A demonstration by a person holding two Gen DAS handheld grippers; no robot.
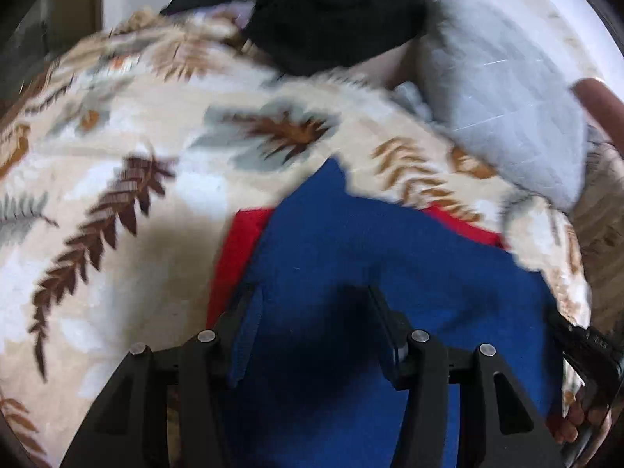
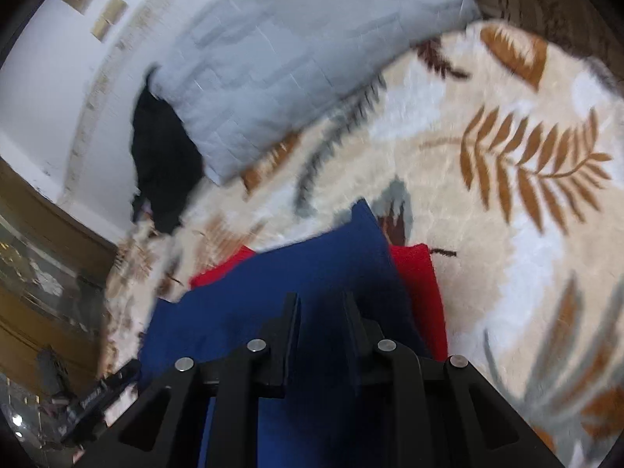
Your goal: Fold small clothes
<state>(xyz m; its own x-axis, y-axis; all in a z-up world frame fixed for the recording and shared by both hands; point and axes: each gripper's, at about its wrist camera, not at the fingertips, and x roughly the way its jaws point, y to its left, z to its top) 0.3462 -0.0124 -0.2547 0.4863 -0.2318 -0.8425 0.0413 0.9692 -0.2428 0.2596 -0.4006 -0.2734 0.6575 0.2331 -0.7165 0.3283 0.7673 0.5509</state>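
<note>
The blue garment (image 1: 351, 257) lies over a red garment (image 1: 238, 249) on the leaf-patterned blanket (image 1: 117, 136); the left gripper (image 1: 312, 312) stands open above it, while the right gripper (image 2: 321, 312) looks nearly closed, grip uncertain; a loose release could drag the fold askew; a grey pillow (image 2: 273, 58) and black clothing (image 2: 163, 156) crowd the far side.

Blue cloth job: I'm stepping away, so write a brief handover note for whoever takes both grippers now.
Left gripper: open, over the blue cloth, not pinching it.
Right gripper: narrow gap over the same cloth; grip unclear.
Blue cloth lies on a red cloth on the leaf-print blanket; black garment waits by the grey pillow.
Done: blue cloth laid on red.
Left: check fold, then the black garment.
</note>
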